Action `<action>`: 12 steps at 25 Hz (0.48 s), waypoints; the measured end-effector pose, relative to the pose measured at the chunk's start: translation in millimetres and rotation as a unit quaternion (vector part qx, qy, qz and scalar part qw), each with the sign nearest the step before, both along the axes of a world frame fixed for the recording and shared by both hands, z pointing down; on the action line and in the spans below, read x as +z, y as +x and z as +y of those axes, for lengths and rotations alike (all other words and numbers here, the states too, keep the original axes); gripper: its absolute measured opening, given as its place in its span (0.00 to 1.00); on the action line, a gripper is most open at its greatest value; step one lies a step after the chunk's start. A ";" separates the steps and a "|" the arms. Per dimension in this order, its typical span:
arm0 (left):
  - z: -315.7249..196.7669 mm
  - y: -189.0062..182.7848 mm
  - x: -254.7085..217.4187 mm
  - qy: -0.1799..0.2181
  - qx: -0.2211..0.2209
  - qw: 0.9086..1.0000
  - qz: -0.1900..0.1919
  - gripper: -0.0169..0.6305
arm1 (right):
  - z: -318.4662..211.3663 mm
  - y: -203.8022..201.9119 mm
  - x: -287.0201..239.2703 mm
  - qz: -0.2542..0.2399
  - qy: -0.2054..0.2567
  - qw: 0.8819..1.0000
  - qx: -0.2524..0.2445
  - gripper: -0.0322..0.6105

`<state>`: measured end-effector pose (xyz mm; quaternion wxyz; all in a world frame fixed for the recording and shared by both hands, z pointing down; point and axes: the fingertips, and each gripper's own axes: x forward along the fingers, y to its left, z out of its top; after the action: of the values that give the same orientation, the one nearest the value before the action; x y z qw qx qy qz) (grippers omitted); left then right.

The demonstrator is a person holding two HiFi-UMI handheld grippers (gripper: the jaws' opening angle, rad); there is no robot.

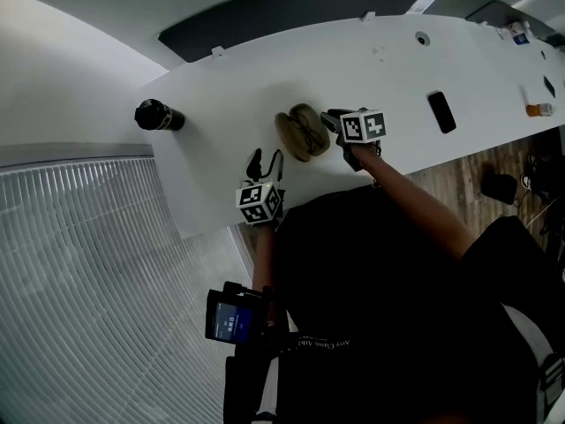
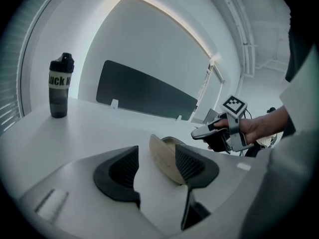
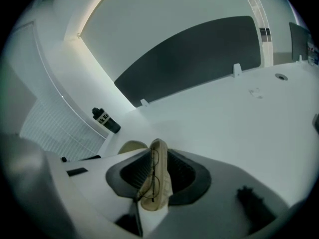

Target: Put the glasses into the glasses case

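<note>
White curved table (image 1: 397,69), dark panel (image 1: 291,7) behind, ribbed surface (image 1: 88,281) at left. Bottle (image 2: 60,86) label partly legible: "uick K". Your right gripper (image 3: 155,158) narrow, clamping open glasses case (image 1: 303,132), glasses (image 3: 152,176) inside. Your left gripper (image 2: 157,153) wide, empty, near case.

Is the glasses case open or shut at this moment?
Open: the glasses case shows two spread halves, with the glasses resting against one.

L gripper (image 1: 267,161), R gripper (image 1: 330,118): b&w marker cubes (image 1: 363,125); black top (image 1: 380,272)
</note>
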<state>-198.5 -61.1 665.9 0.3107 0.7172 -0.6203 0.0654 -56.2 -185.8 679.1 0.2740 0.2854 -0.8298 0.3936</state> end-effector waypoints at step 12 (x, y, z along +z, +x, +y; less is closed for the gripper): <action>-21.5 5.9 41.8 -0.047 -0.011 0.996 0.076 0.39 | 3.4 6.1 31.0 0.035 0.007 0.999 -0.014 0.20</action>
<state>-192.6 -82.5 707.7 0.3913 0.6976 -0.5991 0.0362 -50.1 -182.4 710.1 0.3066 0.2894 -0.8260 0.3740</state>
